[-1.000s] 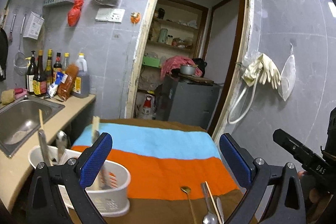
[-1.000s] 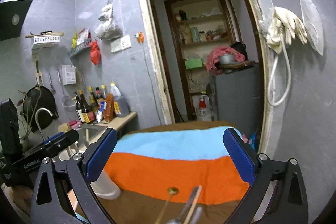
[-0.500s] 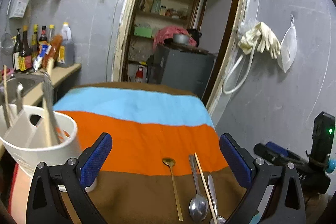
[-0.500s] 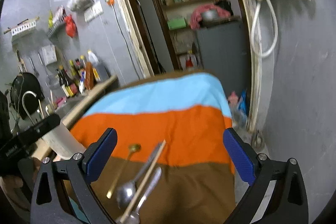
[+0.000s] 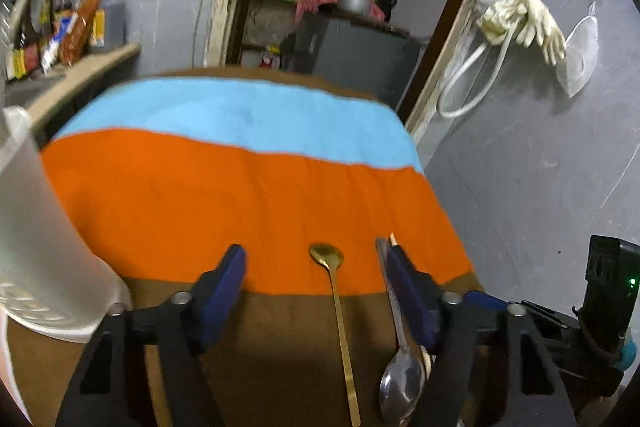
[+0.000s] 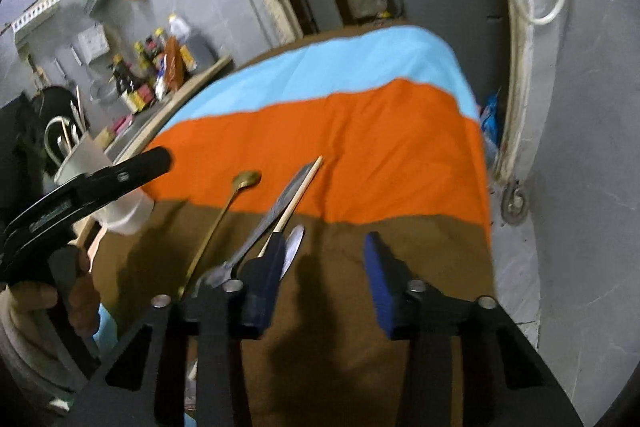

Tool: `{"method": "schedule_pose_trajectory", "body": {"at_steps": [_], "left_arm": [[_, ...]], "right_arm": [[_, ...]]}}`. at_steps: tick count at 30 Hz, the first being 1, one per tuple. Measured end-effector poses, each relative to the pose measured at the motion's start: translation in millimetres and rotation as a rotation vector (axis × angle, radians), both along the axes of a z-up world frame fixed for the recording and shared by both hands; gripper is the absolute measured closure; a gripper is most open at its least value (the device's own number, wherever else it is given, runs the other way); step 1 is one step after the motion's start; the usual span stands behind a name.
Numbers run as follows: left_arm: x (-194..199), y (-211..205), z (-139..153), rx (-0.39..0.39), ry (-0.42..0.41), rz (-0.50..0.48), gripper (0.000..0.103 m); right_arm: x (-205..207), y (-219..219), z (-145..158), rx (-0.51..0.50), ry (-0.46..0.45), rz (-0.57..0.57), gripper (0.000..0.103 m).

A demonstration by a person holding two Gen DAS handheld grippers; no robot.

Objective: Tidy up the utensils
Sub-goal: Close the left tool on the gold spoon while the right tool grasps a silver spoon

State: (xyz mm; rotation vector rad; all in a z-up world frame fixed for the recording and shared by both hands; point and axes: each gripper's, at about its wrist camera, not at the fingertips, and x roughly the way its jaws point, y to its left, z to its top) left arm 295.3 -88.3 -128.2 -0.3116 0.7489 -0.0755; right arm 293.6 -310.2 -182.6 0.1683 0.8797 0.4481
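Utensils still loose on the striped cloth (image 5: 168, 195): gold spoon (image 5: 338, 311) between the left gripper (image 5: 316, 267) fingers, steel spoon (image 5: 402, 383) and chopstick (image 6: 294, 205) beside; both grippers' fingers have just been closing, gripping nothing; white holder (image 5: 36, 239) awaits them.

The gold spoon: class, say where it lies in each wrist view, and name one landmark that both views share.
Left wrist view: the gold spoon lies low and centre-right, between the left gripper's open fingers, bowl on the orange stripe.
Right wrist view: the gold spoon lies left of centre, slanting, left of the right gripper.
Shared landmark: the edge where the orange stripe meets brown.
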Motion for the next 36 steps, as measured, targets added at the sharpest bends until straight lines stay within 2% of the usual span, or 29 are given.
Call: {"method": "schedule_pose_trajectory", "body": {"at_steps": [6, 8, 11, 21, 23, 27, 28, 30, 31, 32, 36], "left_arm": [[15.4, -6.7, -22.1, -0.027, 0.077, -0.035, 0.057], [19.9, -8.9, -26.6, -0.04, 0.098, -0.046, 0.063], [25.8, -9.5, -34.6, -0.066, 0.134, -0.063, 0.072], [50.1, -8.7, -46.2, -0.12, 0.194, -0.139, 0.077], [54.6, -7.9, -46.7, -0.131, 0.21, -0.147, 0.087], [56.0, -6.4, -49.4, -0.183, 0.233, -0.162, 0.092], [55.7, -8.1, -51.3, -0.194, 0.246, -0.176, 0.098], [55.2, -11.3, -52.8, -0.204, 0.251, -0.188, 0.098], [54.4, -14.2, -52.3, -0.202, 0.252, -0.195, 0.098], [53.7, -15.8, -51.6, -0.198, 0.252, -0.198, 0.099], [51.2, -18.0, -49.0, -0.185, 0.253, -0.197, 0.099]], "right_arm": [[1.9, 11.5, -10.6, 0.013, 0.022, 0.037, 0.07], [3.8, 16.9, -12.8, 0.009, 0.028, 0.06, 0.076], [7.2, 25.5, -16.2, -0.008, 0.03, 0.082, 0.079], [20.8, 22.4, -19.8, 0.031, 0.07, 0.12, 0.081], [22.1, 19.8, -21.4, 0.05, 0.083, 0.12, 0.081], [24.7, 14.3, -25.5, 0.1, 0.119, 0.116, 0.08], [25.3, 13.6, -25.8, 0.11, 0.128, 0.113, 0.081], [26.2, 13.9, -27.8, 0.116, 0.138, 0.111, 0.081], [26.8, 14.4, -27.9, 0.112, 0.144, 0.108, 0.088], [27.4, 14.9, -28.4, 0.104, 0.149, 0.103, 0.09], [28.3, 11.9, -30.5, 0.151, 0.178, 0.073, 0.095]]}}
